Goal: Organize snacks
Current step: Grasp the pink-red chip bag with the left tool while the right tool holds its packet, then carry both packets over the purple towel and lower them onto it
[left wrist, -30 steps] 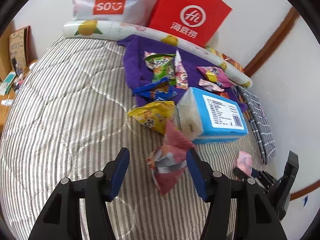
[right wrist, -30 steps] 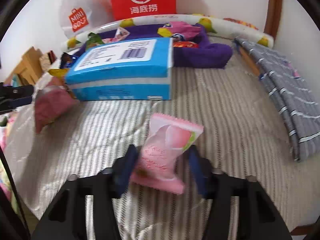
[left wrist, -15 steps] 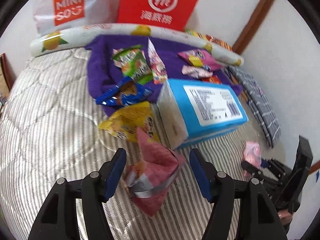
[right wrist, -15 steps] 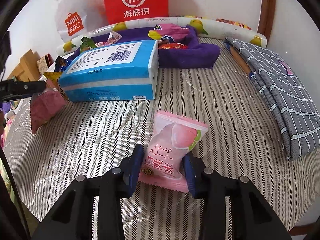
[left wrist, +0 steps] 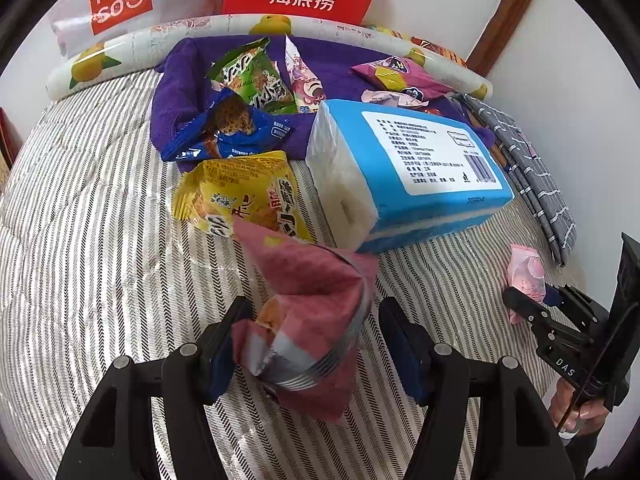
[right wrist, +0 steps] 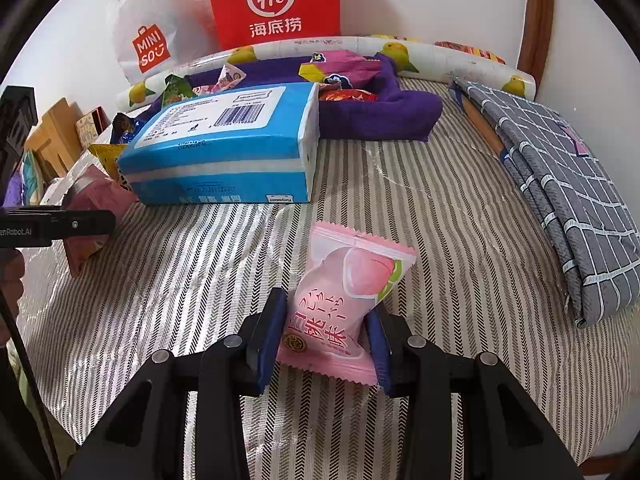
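Note:
A maroon snack bag stands on the striped bed between the fingers of my left gripper. That gripper is open: its left pad brushes the bag and the right pad stands a little off it. The same bag shows at the left of the right wrist view, behind a left finger. My right gripper is shut on a pink peach packet, low over the bed. In the left wrist view that packet and the right gripper sit at the far right.
A blue tissue pack lies just beyond the maroon bag, with a yellow snack bag beside it. Several more snacks lie on a purple towel at the back. A grey checked cloth lies on the right. Red and white shopping bags lean on the wall.
My left gripper sank and rolled, coming closer around the maroon bag, which stayed on the bed. The right gripper's fingers drew in onto the pink packet and then held still.

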A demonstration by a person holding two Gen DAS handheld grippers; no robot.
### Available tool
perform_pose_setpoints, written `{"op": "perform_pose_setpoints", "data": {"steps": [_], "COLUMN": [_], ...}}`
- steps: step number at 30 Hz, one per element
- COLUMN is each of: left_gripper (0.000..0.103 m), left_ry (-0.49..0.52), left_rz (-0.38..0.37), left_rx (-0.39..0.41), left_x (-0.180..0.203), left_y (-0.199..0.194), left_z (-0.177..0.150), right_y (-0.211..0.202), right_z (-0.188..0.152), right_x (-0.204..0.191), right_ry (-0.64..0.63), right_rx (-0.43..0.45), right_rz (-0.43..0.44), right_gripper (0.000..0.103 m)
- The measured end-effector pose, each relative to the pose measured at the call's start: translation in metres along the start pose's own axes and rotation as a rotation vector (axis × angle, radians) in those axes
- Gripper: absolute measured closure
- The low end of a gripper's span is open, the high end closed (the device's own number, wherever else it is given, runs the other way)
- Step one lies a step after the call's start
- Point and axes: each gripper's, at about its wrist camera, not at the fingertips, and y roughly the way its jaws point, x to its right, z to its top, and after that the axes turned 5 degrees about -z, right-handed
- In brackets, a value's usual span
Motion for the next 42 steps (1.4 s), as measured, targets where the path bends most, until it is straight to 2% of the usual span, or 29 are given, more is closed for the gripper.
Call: {"op": "perform_pose_setpoints", "data": {"steps": [3, 8, 20, 31, 42], "left_gripper": [0.050, 0.050, 0.050, 0.050, 0.050], "left_ry": [0.013, 0.011, 0.011, 0.052, 0.045], "left_rz": [0.007, -0.014, -0.054, -0.047, -0.054], "left_rx": [0.017, 0.048, 0.136, 0.221, 0.261], "left_x": [0.003, 0.006, 0.032, 0.059, 0.065], "left_y": [-0.005, -0.024, -0.073, -0.104, -0.110], "left_z": [-0.001, -0.003, 0.004, 0.031, 0.063], "right_y": [-0.003, -0.017, -0.071, -0.089, -0.094], "right_z": [0.000, 0.005, 0.031, 0.071, 0.112], "right_x": [0.002, 0.001, -0.014, -0.012, -0.013], "right_ry": [0.011, 0.004, -0.032, -0.024, -0.043], "right_rx": [0.000, 0.014, 0.117, 0.182, 0.230], "right_rz": [0.005, 0.010, 0.034, 0.018, 0.045], "right_gripper": [0.064, 0.064, 0.064, 0.063, 0.063]}}
